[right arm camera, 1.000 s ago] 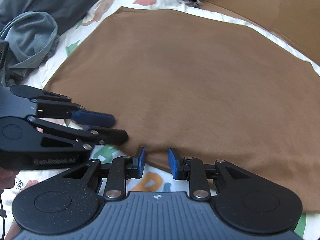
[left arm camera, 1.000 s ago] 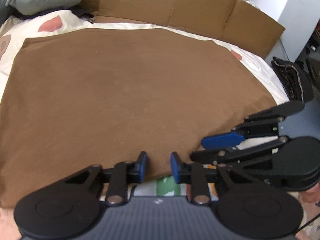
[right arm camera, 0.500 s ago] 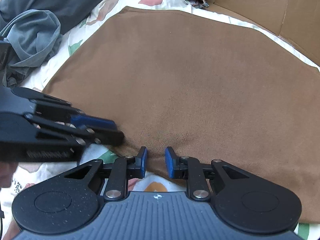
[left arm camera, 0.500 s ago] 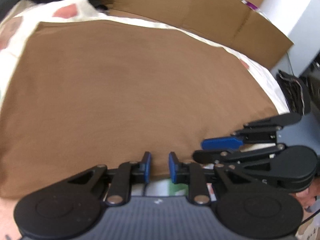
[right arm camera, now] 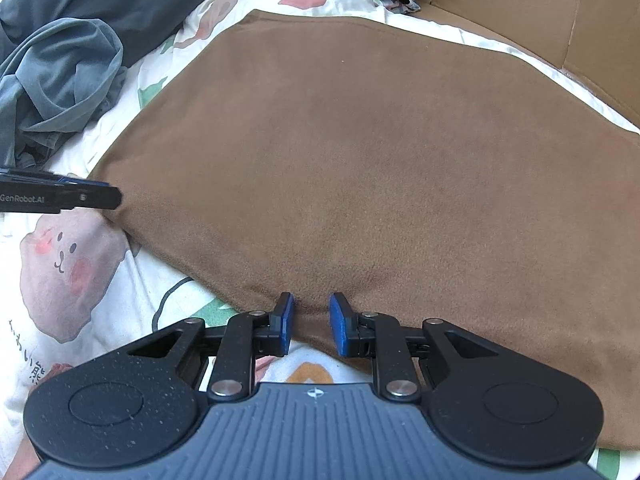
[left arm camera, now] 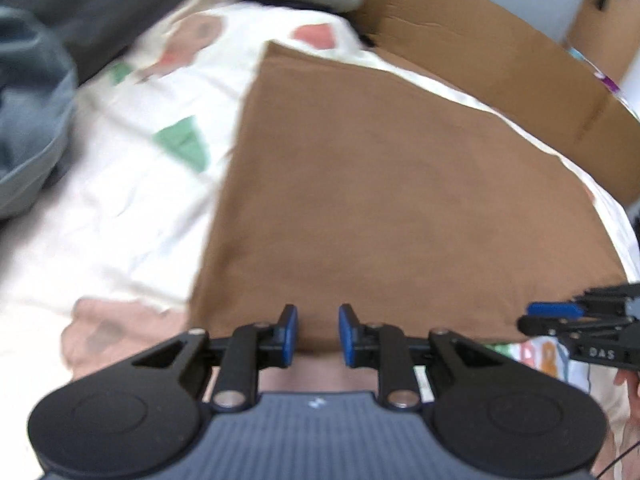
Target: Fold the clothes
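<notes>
Jaws of left gripper (left arm camera: pixel 318 334) and right gripper (right arm camera: pixel 308 322) stand parted astride brown cloth's (right arm camera: pixel 380 168) near edge on bed (right arm camera: pixel 72 280). Likely grasp step; next: clench evenly.

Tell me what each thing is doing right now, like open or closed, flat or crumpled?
Left claw: open, near edge of the brown cloth between its fingers.
Right claw: open, the same edge between its fingers.
Brown cloth: spread flat on the bed.
Grey-blue garment: crumpled, unfolded.
Patterned bedsheet: spread out, slightly wrinkled.
Cardboard: standing behind the bed.
</notes>
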`<state>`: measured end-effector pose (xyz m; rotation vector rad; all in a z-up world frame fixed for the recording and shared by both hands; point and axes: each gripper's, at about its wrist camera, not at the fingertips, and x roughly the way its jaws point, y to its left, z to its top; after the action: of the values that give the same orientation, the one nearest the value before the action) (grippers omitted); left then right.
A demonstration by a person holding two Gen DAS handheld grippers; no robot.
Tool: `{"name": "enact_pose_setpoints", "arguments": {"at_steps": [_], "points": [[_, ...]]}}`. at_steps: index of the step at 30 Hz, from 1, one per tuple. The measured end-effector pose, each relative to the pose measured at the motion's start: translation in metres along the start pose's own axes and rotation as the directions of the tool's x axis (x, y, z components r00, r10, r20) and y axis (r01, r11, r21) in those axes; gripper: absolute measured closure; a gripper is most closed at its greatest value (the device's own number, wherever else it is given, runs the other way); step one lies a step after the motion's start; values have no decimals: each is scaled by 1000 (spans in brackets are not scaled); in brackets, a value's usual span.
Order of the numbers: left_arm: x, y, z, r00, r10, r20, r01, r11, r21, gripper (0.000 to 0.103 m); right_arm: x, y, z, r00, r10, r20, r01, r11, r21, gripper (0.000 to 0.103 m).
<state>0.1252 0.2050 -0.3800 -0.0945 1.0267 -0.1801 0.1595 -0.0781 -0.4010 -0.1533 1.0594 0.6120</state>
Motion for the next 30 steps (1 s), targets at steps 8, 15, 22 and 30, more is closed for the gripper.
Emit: {"name": "enact_pose_setpoints", "arguments": {"at_steps": [8, 15, 22, 30], "points": [[-2, 30, -7, 998, 56, -9, -57, 994, -96, 63, 0, -3, -1, 1000, 13, 3, -12, 1000, -5, 76], [-3, 55, -12, 999, 39, -14, -42, 972, -230, 62, -1, -1, -2, 1000, 7, 5, -7, 1000, -27, 76], [1, 81, -13, 995, -95, 34, 101, 934, -343, 52, -1, 0, -1, 1000, 5, 0, -5, 999, -45, 76], [11, 100, -20, 946, -287, 147, 323, 819, -475, 58, 0, -1, 0, 1000, 11, -8, -11, 999, -40, 76]]}}
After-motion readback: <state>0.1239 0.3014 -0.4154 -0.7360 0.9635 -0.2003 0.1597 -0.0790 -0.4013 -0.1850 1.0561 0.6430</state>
